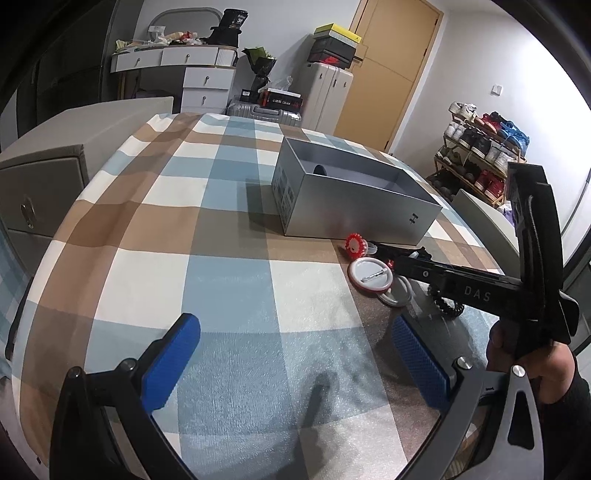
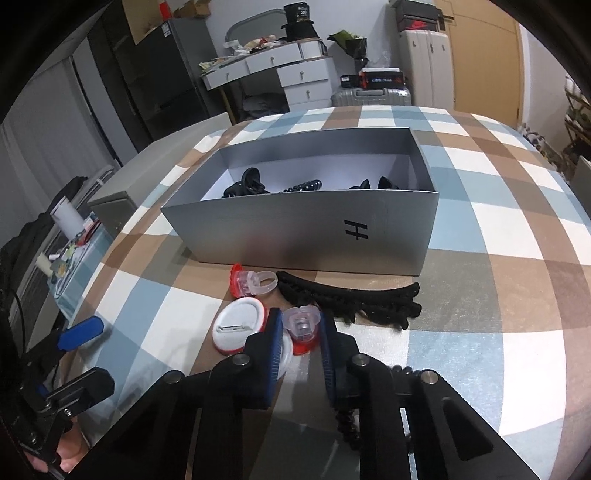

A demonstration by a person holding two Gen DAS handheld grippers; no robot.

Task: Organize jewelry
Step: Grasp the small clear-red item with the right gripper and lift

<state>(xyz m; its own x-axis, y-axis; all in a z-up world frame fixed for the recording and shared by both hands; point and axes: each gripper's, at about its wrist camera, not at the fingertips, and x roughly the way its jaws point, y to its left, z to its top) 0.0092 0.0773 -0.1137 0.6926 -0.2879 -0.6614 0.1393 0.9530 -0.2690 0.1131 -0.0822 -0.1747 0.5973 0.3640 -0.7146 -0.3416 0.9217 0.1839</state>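
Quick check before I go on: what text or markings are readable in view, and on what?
"DAS": on the right hand-held gripper, read on its arm in the left wrist view.
"H"-like logo, turned sideways: on the grey box.
"30" or "36", unclear: on a black item on the far dresser.
Box end labels: too small to read.
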